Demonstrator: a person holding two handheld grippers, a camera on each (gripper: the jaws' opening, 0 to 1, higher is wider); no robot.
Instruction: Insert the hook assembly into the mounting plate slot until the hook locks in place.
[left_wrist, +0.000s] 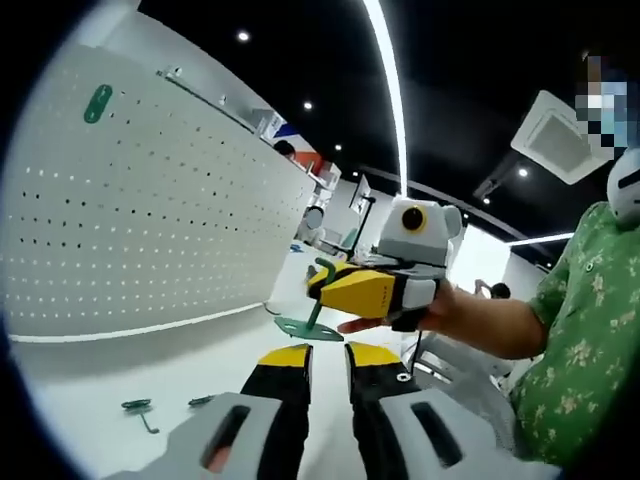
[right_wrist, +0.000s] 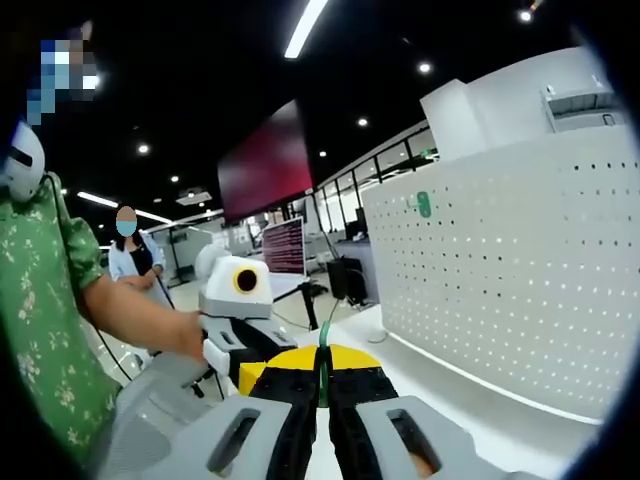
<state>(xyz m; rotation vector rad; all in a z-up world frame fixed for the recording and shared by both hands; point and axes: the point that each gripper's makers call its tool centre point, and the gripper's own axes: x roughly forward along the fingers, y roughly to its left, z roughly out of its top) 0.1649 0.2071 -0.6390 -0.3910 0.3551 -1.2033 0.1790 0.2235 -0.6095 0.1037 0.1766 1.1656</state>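
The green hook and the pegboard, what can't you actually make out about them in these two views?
- Right gripper view: the right tongs are shut on the green hook; only a thin edge shows, the jaws hide its shape.
- Left gripper view: the hook's upper end is covered by the right tongs.
- Both views: the green plate on the pegboard is too small to show a slot.
- Left gripper view: green pieces on the table are too small to identify.

Our left gripper (left_wrist: 328, 362): raised off the surface, yellow-tipped jaws parted with a clear gap, nothing between them. Our right gripper (right_wrist: 322, 372): jaws pressed close on the thin green hook (right_wrist: 323, 345), which stands up between the tips. In the left gripper view, our right gripper (left_wrist: 322, 283) is held level, our bare hand (left_wrist: 440, 312) wrapped around its body, forearm extending from a green patterned sleeve (left_wrist: 575, 330).
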